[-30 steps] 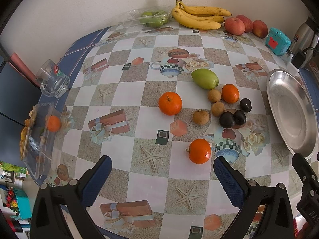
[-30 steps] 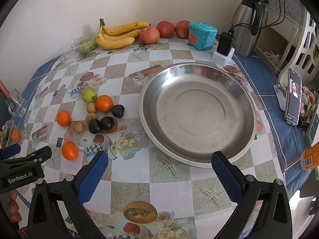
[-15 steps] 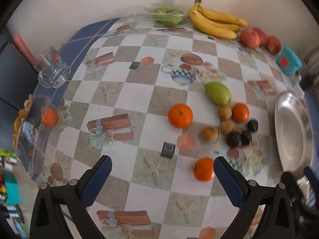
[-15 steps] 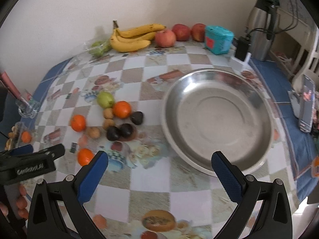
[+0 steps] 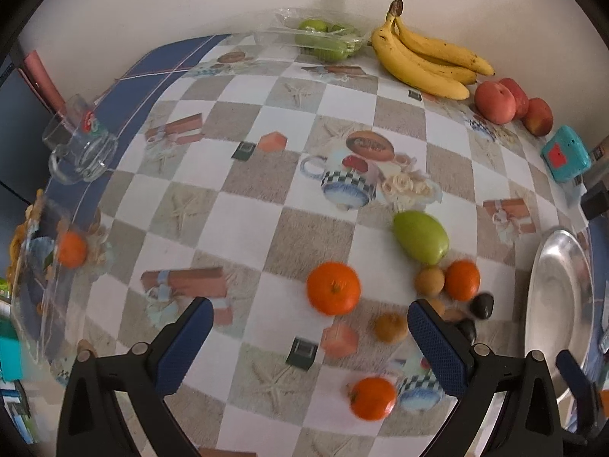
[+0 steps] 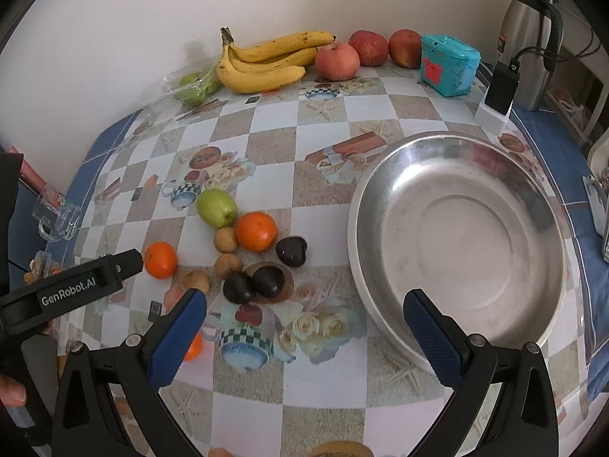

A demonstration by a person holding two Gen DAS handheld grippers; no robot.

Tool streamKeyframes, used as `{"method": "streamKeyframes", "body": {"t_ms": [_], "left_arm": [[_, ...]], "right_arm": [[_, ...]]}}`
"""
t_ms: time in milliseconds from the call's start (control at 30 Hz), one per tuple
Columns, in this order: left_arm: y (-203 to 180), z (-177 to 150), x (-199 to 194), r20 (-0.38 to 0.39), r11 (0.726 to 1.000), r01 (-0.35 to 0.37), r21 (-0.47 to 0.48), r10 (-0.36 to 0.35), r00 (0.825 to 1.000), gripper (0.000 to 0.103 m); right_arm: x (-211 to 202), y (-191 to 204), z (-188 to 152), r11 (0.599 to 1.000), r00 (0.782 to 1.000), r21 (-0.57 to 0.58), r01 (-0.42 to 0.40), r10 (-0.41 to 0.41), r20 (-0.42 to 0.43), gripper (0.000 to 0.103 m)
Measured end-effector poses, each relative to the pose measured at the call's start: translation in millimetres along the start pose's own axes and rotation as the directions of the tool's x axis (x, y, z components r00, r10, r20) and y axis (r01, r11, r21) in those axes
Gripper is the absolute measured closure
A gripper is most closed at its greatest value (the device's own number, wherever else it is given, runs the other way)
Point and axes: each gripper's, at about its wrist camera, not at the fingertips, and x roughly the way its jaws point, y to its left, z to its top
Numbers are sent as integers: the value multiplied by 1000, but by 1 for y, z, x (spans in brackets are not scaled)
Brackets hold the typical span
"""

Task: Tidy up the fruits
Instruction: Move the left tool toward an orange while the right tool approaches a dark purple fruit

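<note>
Loose fruit lies on the patterned tablecloth: a green mango, three oranges, small brown fruits and dark heart-shaped fruits. An empty steel basin sits to their right. My left gripper hovers open above the table, with an orange just ahead of its gap. Also open, my right gripper hangs over the basin's near-left rim. Neither one holds anything.
Bananas, red apples and a bag of green fruit line the back wall. A teal box, a kettle and a charger stand at the back right. A glass mug and a clear container sit at the left edge.
Both grippers have moved forward and to the left over the table. The loose fruit now lies nearer the left gripper's gap, and the basin has slid right in the right wrist view.
</note>
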Motion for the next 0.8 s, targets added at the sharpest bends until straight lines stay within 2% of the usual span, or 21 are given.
{"method": "streamKeyframes", "body": {"t_ms": [267, 400, 600, 800], "left_arm": [[-5, 14, 14, 8, 998, -58, 29, 58, 998, 0], [2, 14, 22, -22, 999, 40, -28, -41, 999, 3], [-2, 11, 32, -59, 998, 64, -19, -66, 996, 13], [-2, 10, 43, -100, 996, 82, -30, -84, 991, 28]], "right_arm": [[13, 3, 21, 1000, 1000, -11, -20, 20, 17, 1], [18, 7, 28, 999, 999, -36, -38, 40, 33, 2], [25, 11, 33, 996, 998, -73, -47, 50, 43, 12], [36, 15, 33, 993, 998, -103, -50, 52, 20, 30]]}}
